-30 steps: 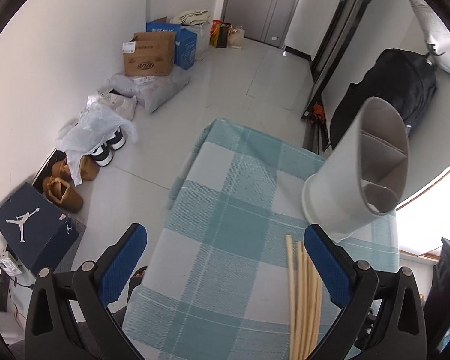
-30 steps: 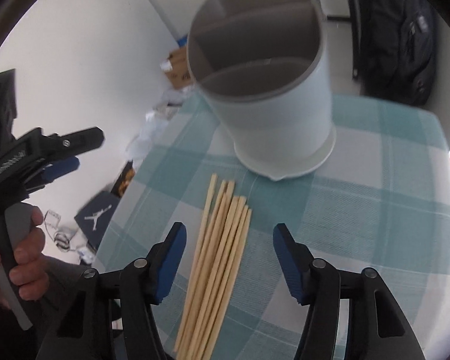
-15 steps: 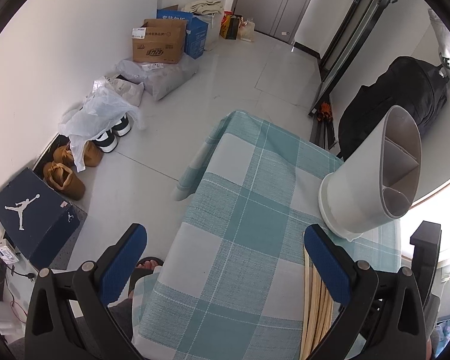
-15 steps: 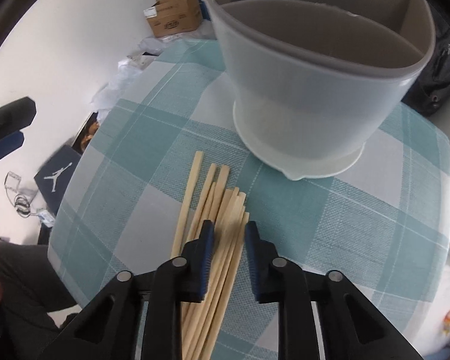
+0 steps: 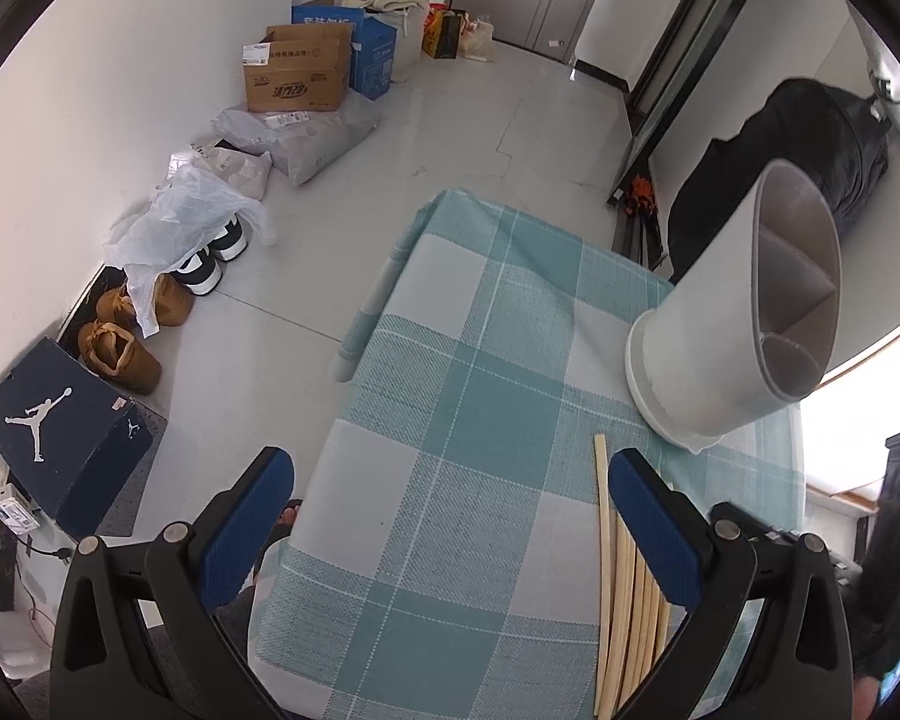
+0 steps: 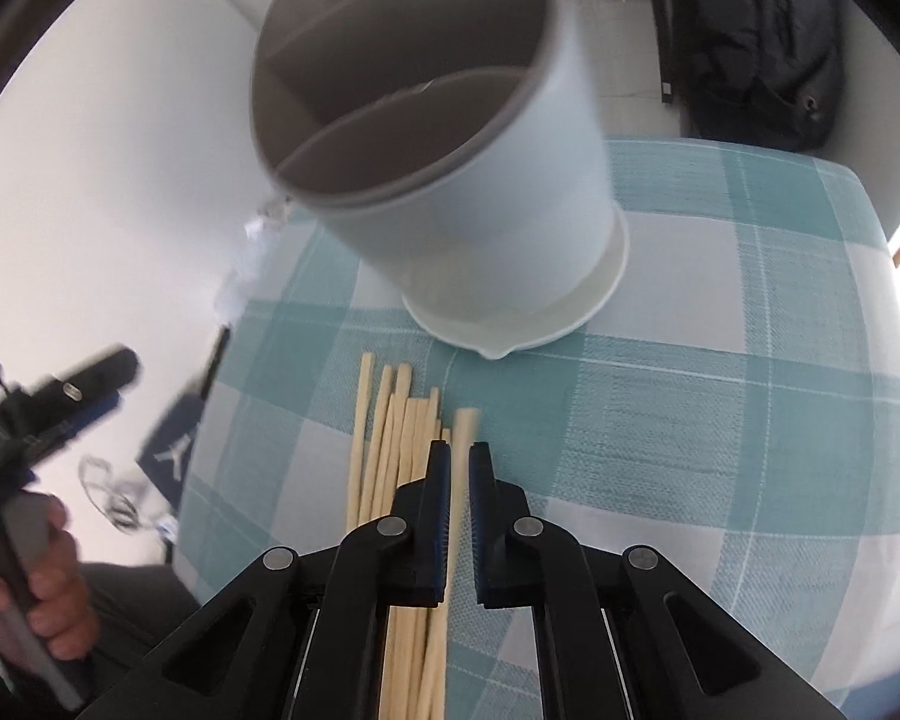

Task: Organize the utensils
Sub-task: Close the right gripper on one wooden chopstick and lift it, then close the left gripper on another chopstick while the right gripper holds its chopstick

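Several pale wooden chopsticks (image 6: 390,456) lie side by side on the teal checked tablecloth (image 6: 720,408). My right gripper (image 6: 459,450) is shut on one chopstick (image 6: 465,423), whose tip sticks out between the blue pads, a little apart from the bundle. A white utensil holder (image 6: 474,180) with grey divided compartments stands just beyond the chopsticks. In the left wrist view the holder (image 5: 732,324) is at the right and the chopsticks (image 5: 621,582) lie by my right-hand finger. My left gripper (image 5: 450,516) is open and empty above the table's left part.
The small table (image 5: 450,396) ends at the left and far sides. On the floor beyond are a Jordan shoebox (image 5: 60,432), shoes (image 5: 120,336), plastic bags and cardboard boxes (image 5: 297,69). A black backpack (image 5: 810,144) leans behind the holder.
My right gripper has closed from wide open onto one chopstick and lifted its tip away from the bundle. My left gripper stayed open and shifted only slightly.
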The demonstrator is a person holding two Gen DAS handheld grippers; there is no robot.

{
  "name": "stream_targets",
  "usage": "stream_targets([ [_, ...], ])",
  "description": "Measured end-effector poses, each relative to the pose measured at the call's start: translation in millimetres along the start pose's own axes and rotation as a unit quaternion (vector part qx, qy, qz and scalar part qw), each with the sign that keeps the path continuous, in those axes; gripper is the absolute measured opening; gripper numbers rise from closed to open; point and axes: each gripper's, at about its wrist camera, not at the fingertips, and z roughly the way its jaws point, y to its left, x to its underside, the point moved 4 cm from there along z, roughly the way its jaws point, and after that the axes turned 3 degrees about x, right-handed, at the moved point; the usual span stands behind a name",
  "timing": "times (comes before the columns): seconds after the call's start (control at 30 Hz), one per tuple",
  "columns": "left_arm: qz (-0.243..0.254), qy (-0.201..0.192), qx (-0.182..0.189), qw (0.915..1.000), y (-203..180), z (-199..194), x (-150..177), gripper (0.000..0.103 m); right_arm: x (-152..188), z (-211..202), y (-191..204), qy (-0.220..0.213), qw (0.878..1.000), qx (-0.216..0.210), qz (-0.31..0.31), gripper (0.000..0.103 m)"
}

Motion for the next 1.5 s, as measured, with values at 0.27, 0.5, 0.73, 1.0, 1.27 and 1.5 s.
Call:
stream_targets([
  [0.27,0.007,0.022,-0.008,0.9997,-6.6,8.7,6.9,0.102,-3.9,12.8,7.5,0.018,1.000,-0.010,-0.014,0.006],
  [0.5,0.009,0.015,-0.014,0.9998,-11.9,7.9,4.1,0.102,-13.3,38.4,25.2,0.066,0.997,0.001,-0.050,0.011],
  [0.73,0.005,0.024,-0.014,0.9996,-11.0,11.4,3.1,0.102,-7.3,45.5,26.9,0.094,0.993,0.030,-0.071,0.012],
  [1.0,0.014,0.028,-0.021,0.9993,-13.5,12.8,3.9,0.102,-7.9,46.9,33.0,0.091,0.992,0.058,-0.062,0.006],
  [1.27,0.035,0.045,-0.033,0.9978,-19.8,21.9,10.9,0.102,-15.6,7.3,21.0,0.004,1.000,-0.018,-0.004,0.006],
  [1.5,0.100,0.084,-0.059,0.9896,-37.3,41.5,31.3,0.102,-13.1,-37.6,-14.3,-0.085,0.985,-0.117,0.093,0.005],
])
